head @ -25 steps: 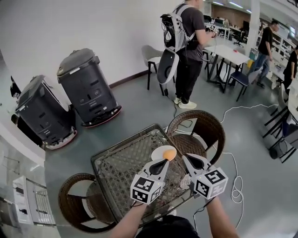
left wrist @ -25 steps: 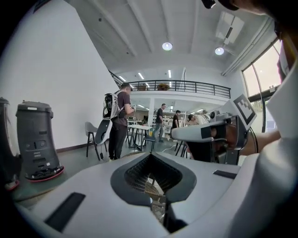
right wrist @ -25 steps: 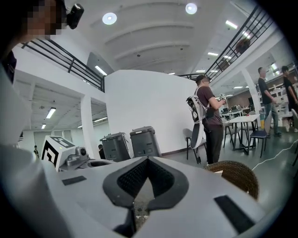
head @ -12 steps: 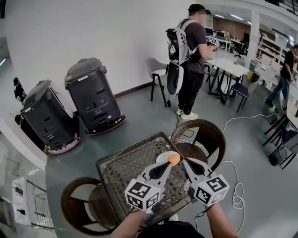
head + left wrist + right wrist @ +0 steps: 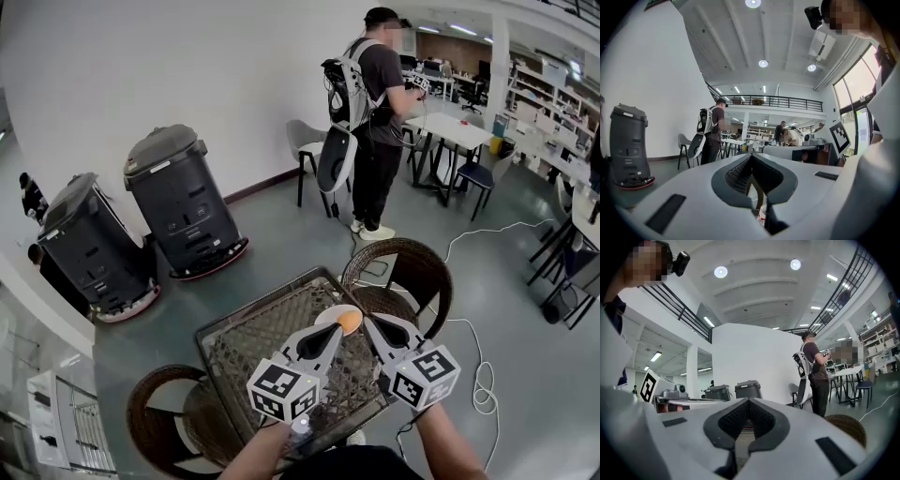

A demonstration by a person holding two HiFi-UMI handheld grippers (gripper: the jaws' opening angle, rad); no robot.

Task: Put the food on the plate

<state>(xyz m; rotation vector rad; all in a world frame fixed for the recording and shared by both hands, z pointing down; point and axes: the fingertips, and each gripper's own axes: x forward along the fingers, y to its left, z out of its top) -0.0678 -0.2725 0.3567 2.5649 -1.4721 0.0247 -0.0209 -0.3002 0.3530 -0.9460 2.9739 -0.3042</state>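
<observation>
A round orange food item (image 5: 349,321) lies on a white plate (image 5: 328,316) at the far right of the wicker table (image 5: 253,342). My left gripper (image 5: 334,330) hovers over the table with its tip at the plate's near edge, jaws shut and empty. My right gripper (image 5: 368,323) is just right of the food, also shut and empty. In the left gripper view the left gripper (image 5: 751,157) has its jaws meeting and points out at the room. The right gripper view shows the right gripper (image 5: 749,402) closed the same way.
Brown wicker chairs stand at the far right (image 5: 403,272) and near left (image 5: 169,412) of the table. Two black wheeled units (image 5: 178,197) stand by the white wall. A person with a backpack (image 5: 370,112) stands further back, and a white cable (image 5: 483,389) lies on the floor.
Both grippers have stayed shut beside the plate. The left marker cube has drifted slightly left and down, and the head view has shifted a little.
</observation>
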